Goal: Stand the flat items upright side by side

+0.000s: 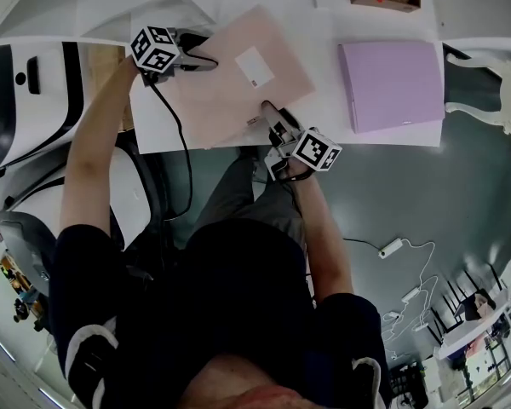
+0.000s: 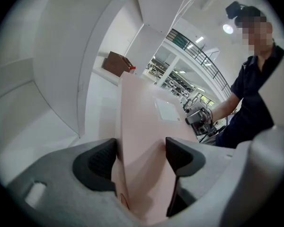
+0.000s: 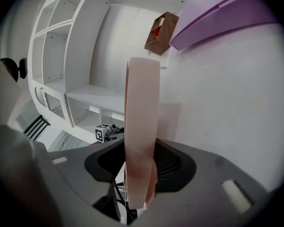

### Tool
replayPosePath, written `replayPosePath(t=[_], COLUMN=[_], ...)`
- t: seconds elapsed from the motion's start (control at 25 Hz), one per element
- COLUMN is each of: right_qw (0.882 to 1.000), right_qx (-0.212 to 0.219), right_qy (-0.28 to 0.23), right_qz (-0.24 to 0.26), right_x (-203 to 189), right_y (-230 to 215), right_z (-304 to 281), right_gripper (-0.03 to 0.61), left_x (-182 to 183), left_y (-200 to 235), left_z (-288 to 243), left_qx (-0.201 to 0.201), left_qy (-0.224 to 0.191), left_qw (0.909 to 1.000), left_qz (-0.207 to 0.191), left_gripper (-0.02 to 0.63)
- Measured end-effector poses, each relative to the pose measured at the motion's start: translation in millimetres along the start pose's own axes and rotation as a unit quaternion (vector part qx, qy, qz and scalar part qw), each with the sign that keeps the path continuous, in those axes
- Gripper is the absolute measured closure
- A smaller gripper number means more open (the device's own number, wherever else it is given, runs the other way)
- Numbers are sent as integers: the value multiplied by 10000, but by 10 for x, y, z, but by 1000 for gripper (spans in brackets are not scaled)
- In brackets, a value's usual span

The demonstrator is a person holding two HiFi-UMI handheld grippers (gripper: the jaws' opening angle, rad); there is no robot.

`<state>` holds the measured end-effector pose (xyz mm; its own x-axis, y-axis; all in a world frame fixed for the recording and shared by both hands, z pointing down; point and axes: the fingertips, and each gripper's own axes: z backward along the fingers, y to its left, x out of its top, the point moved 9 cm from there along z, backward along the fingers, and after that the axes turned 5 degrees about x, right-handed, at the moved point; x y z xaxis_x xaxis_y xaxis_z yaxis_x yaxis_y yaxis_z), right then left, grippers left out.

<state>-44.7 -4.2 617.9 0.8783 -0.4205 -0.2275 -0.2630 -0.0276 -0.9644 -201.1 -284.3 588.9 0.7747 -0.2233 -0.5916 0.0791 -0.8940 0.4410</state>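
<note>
Upper centre, head view: one pink folder [image 1: 238,79]. We pinch opposite corners with left gripper [image 1: 206,52] and right gripper [image 1: 271,113], likely for tipping it upright.

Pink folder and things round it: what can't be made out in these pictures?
Print on the white label of the pink folder: too small in head view, skewed in left gripper view.
Contents of the brown box: cut by the head view's top edge.
Most of the purple folder: cut by the right gripper view's edge.
Whether the pink folder touches the table: hidden by the folder itself.
</note>
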Motion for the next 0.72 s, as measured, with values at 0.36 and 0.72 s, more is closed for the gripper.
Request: replayPosePath(t=[0.36, 0.72], right_qw=[9937, 9785], right_qx=[5, -116], right_qy=[-117, -89], right_qz=[1113, 2057], right_x=[346, 613], right_y=[420, 862], right_z=[165, 317], right_gripper=[408, 411], left_x=[175, 353], left_y=[-178, -353], left_z=[150, 283], left_qx=[66, 482], left_qy=[-810, -1442], left_qw=[9964, 9875], left_qz=[-234, -405], left_gripper=[281, 281])
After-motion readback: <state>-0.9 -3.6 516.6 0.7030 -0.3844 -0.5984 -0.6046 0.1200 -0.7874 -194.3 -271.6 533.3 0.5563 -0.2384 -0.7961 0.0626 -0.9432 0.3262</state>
